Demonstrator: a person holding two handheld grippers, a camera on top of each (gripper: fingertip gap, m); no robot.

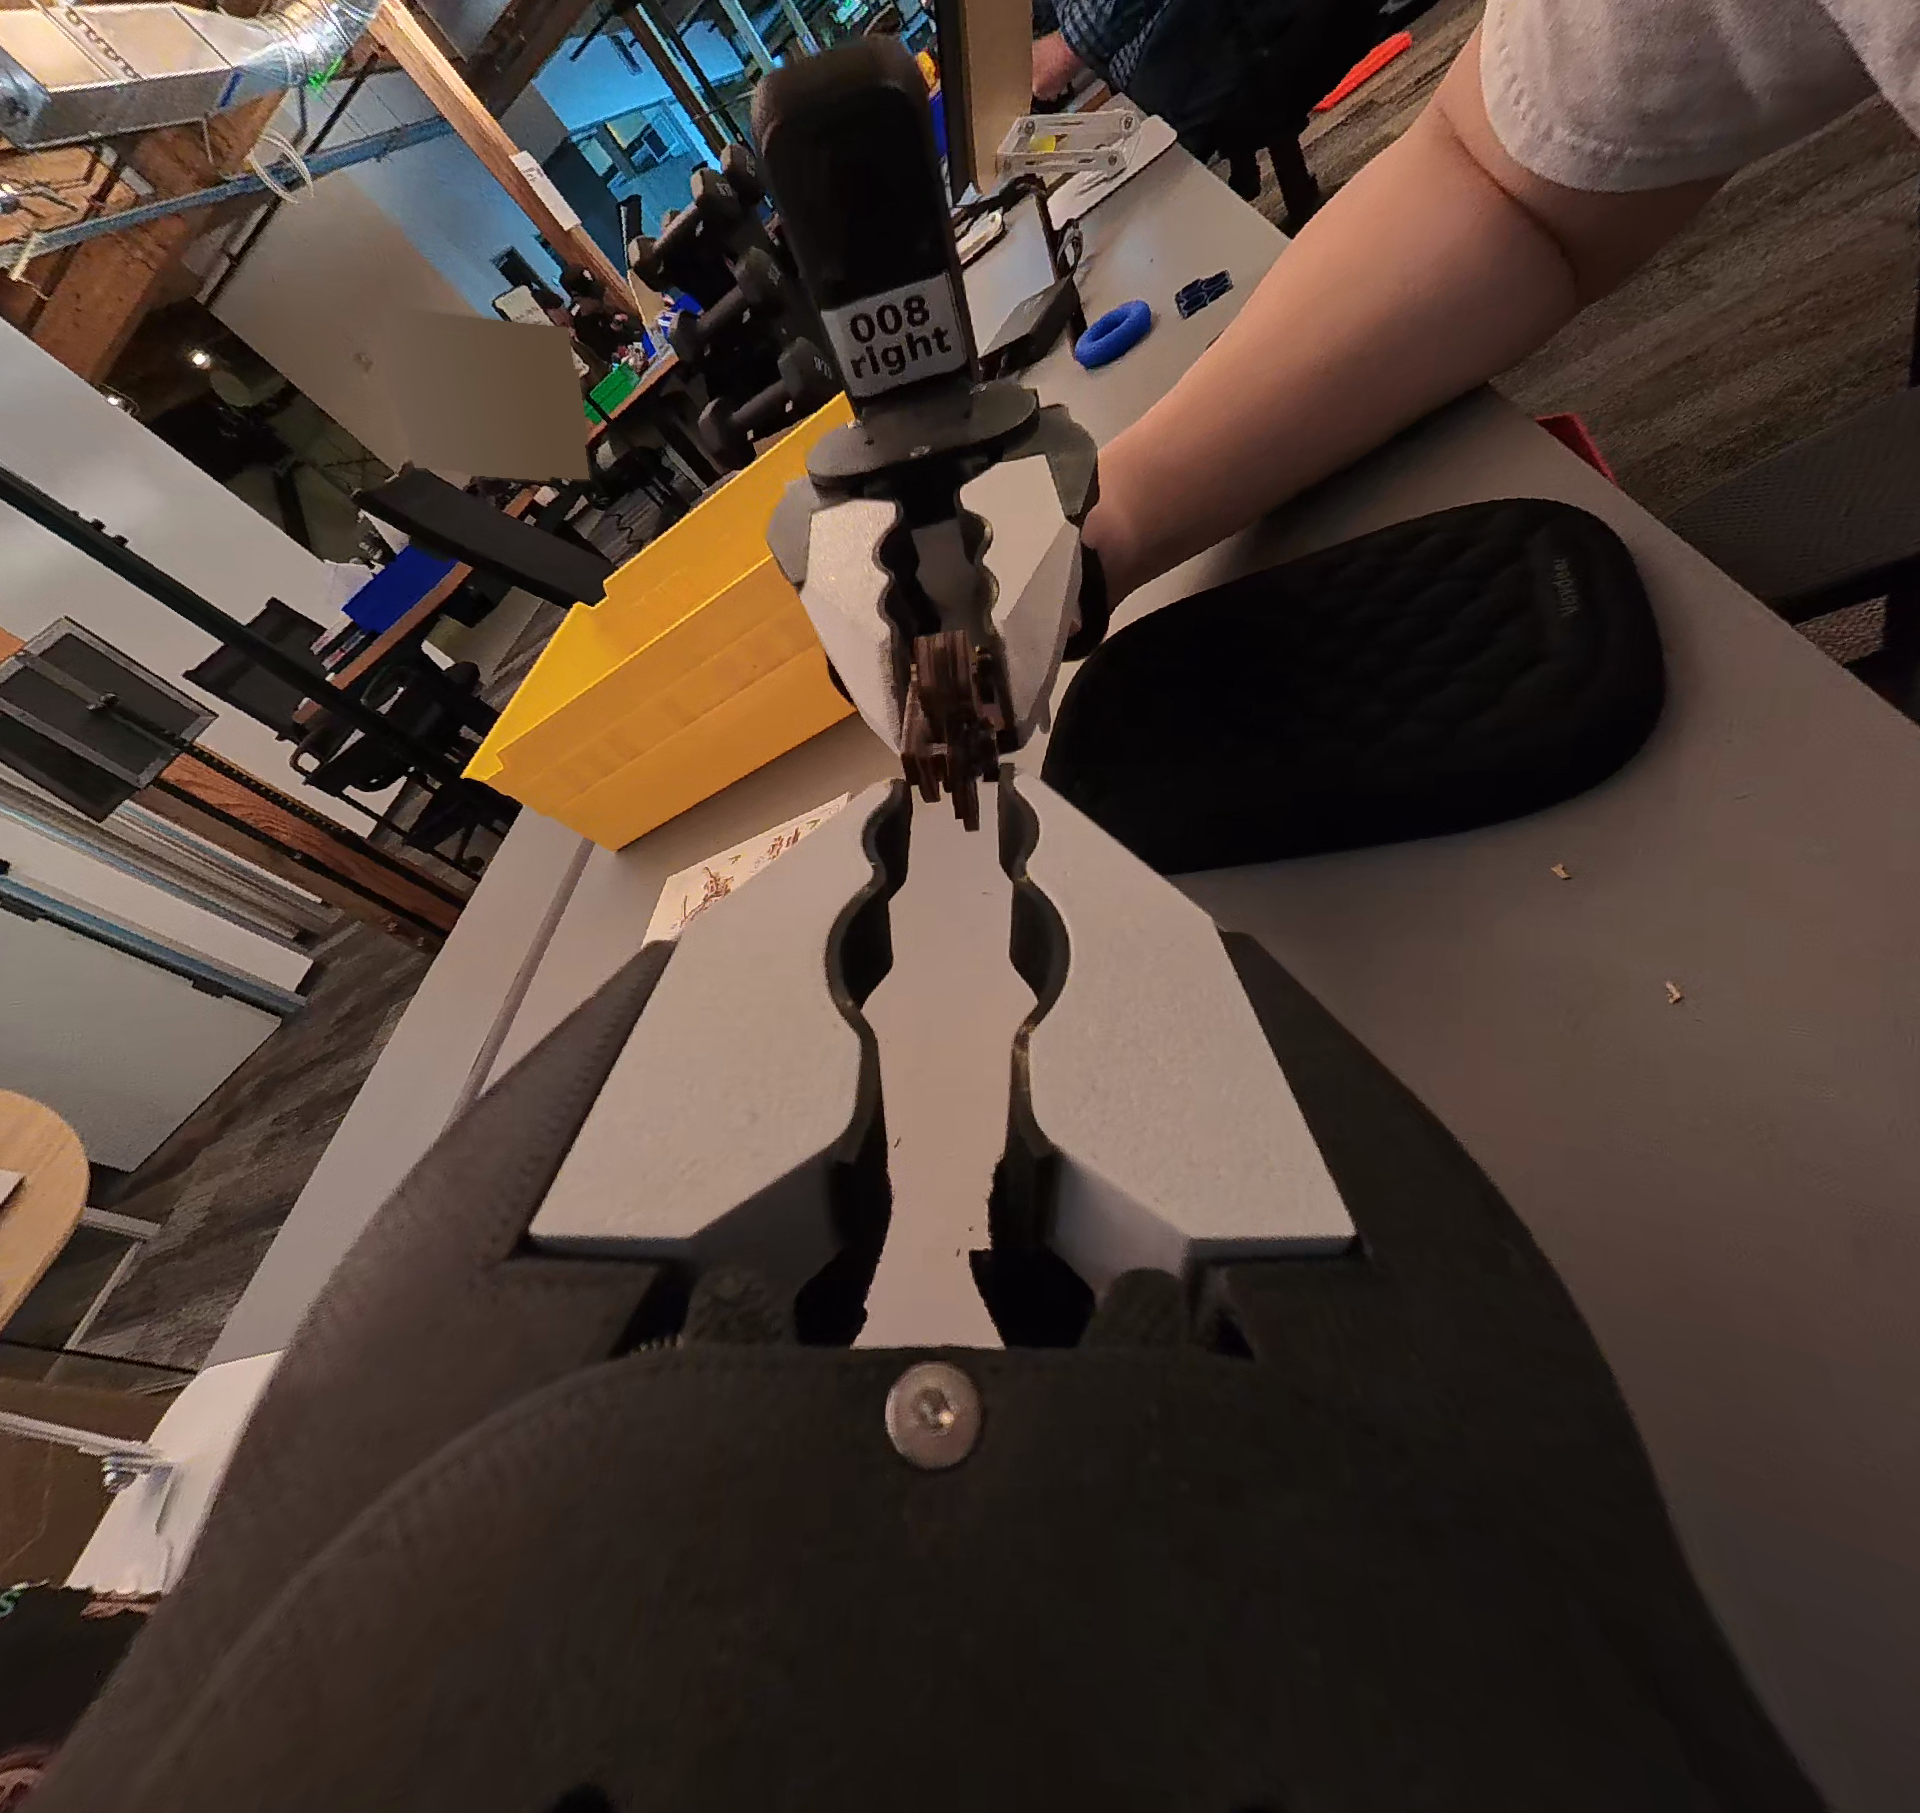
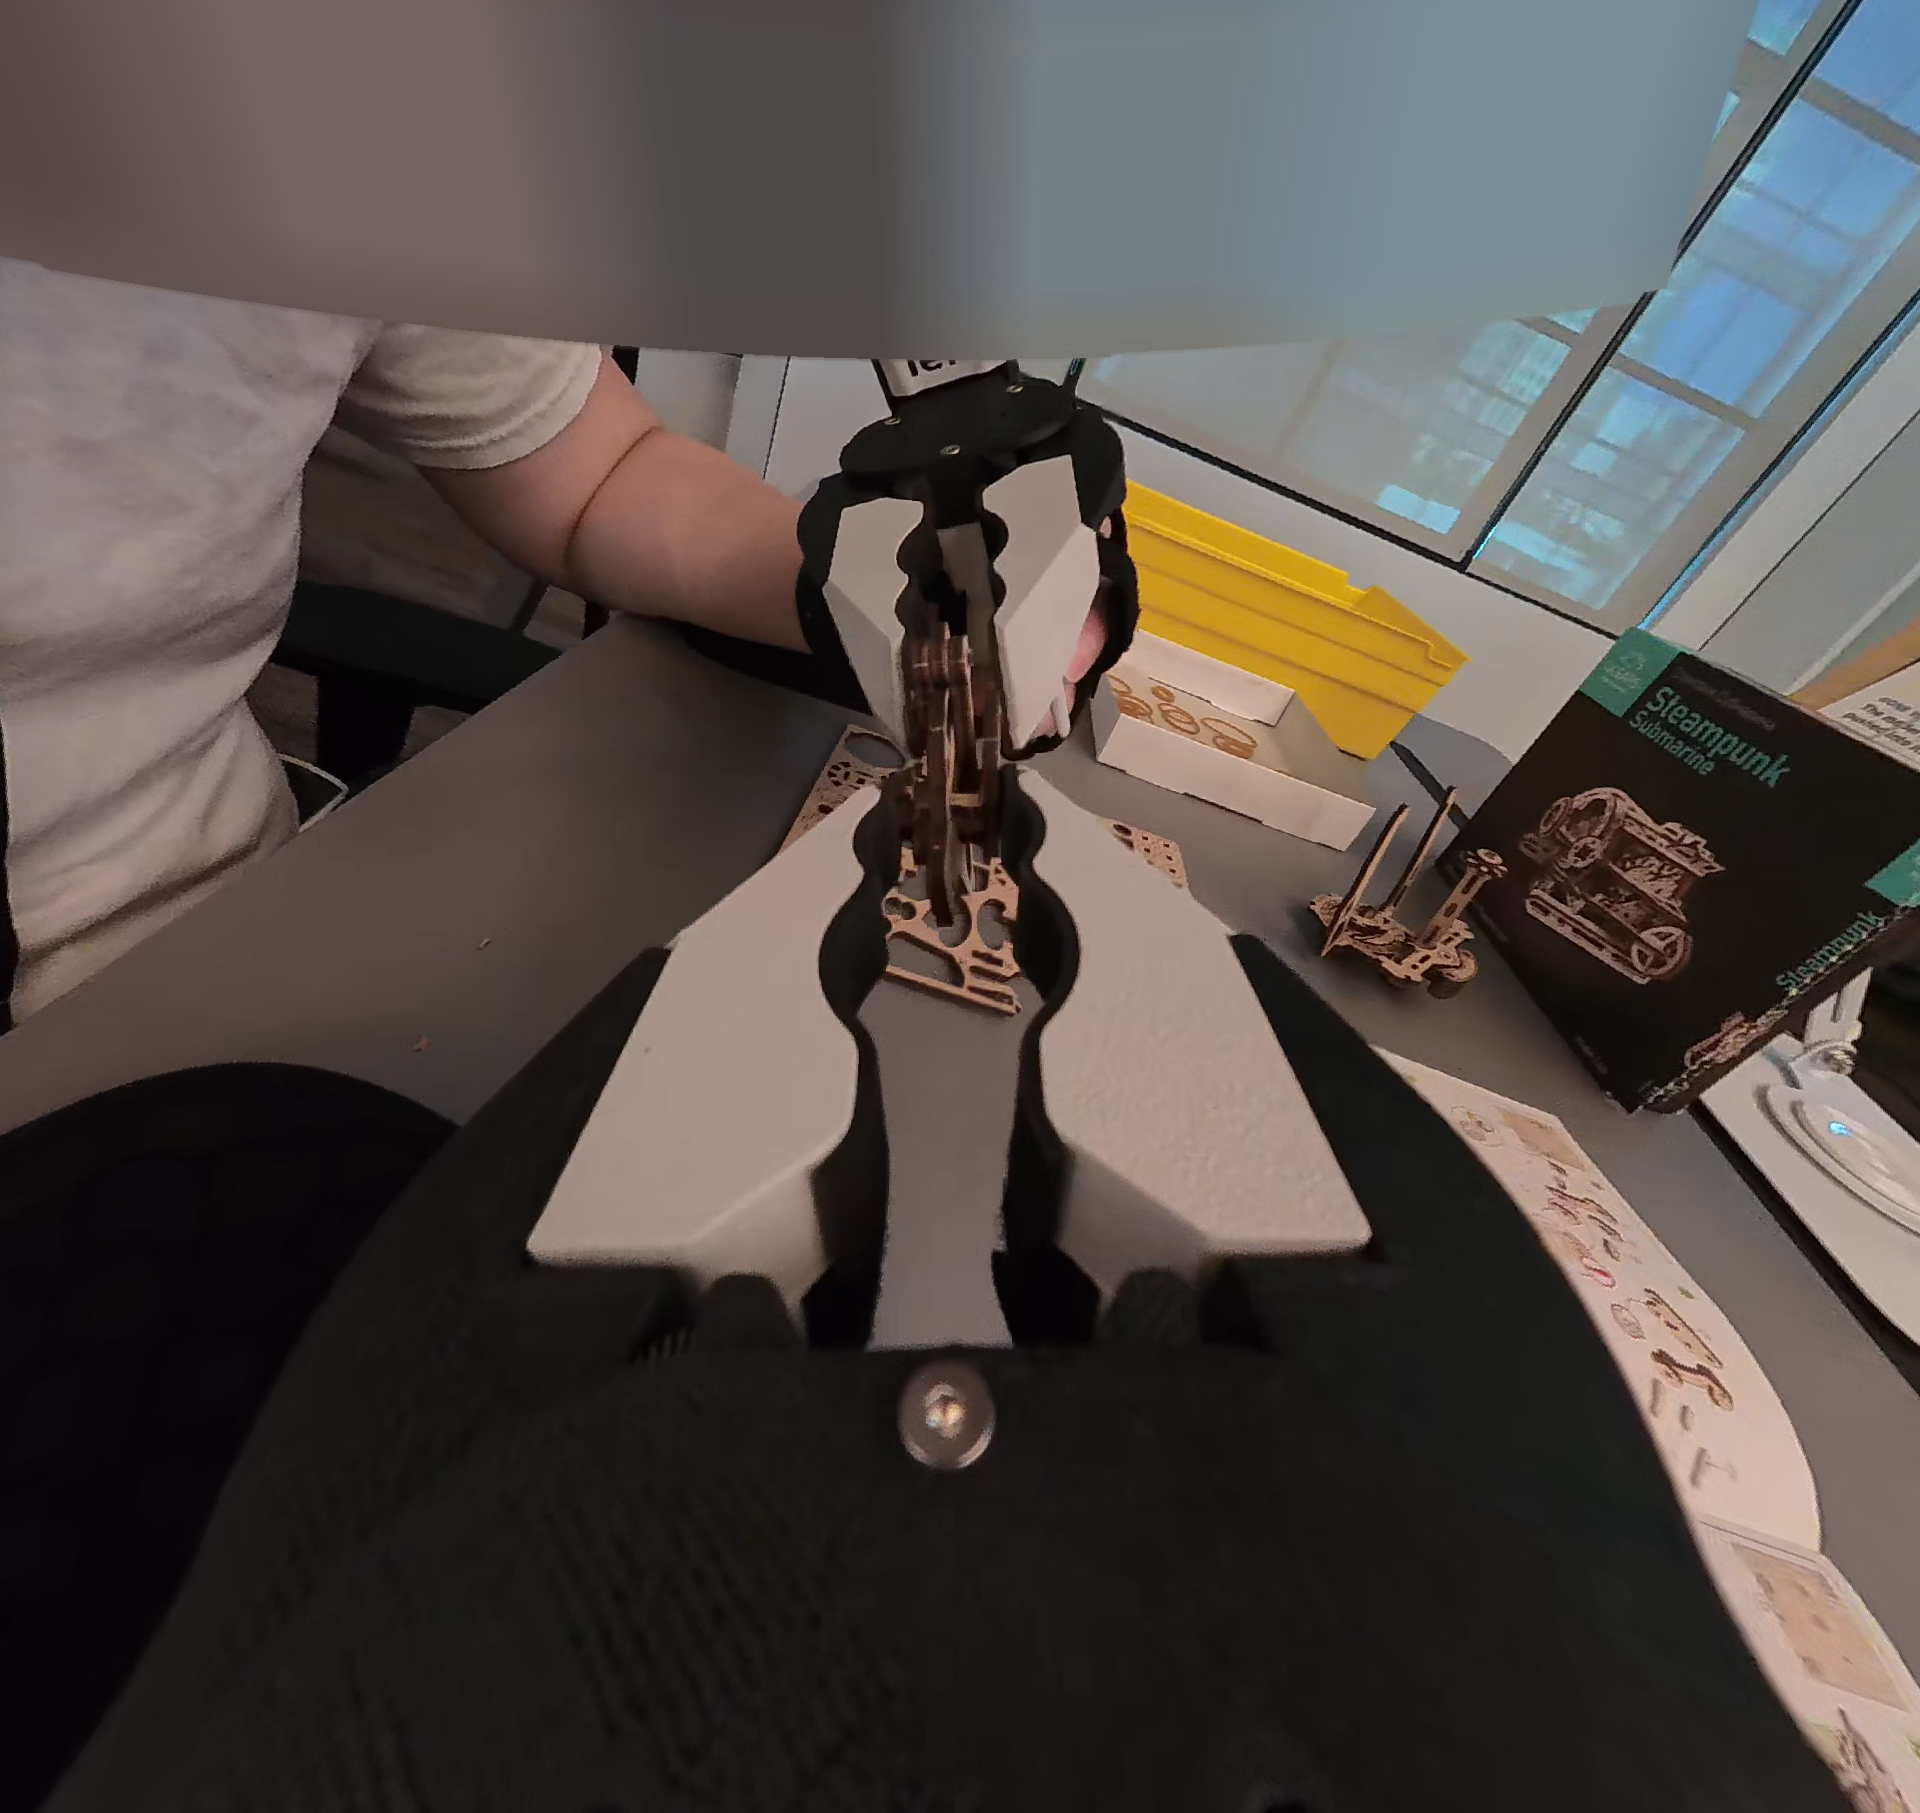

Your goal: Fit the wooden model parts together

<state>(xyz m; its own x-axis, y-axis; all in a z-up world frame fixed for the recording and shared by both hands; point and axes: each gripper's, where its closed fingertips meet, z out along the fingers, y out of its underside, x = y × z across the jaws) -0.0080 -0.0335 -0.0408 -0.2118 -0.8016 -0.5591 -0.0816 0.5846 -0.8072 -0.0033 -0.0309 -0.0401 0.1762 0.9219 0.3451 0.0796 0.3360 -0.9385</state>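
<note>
Both pinching one wooden assembly [image 2: 951,755] mid-air: left gripper [image 1: 951,792], right gripper [image 2: 951,807]; risks snapping thin plywood through twisting.

Black gripper [image 1: 951,792] body, grey wavy fingers [image 1: 727,1057], silver screw [image 1: 932,1415], white sleeve [image 1: 1662,28]

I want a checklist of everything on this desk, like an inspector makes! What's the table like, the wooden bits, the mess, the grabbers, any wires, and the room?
Surface: grey table, a few wood crumbs.
Job's things: wooden model assembly held in the air between both grippers; punched wooden sheet lying flat; small partly built wooden model standing.
Clutter: yellow bin, black cushion, kit box, instruction sheet, blue ring.
Grippers: left gripper and right gripper, jaws closed on the assembly.
Cables: nothing seen.
Surroundings: dumbbell rack, windows.
</note>
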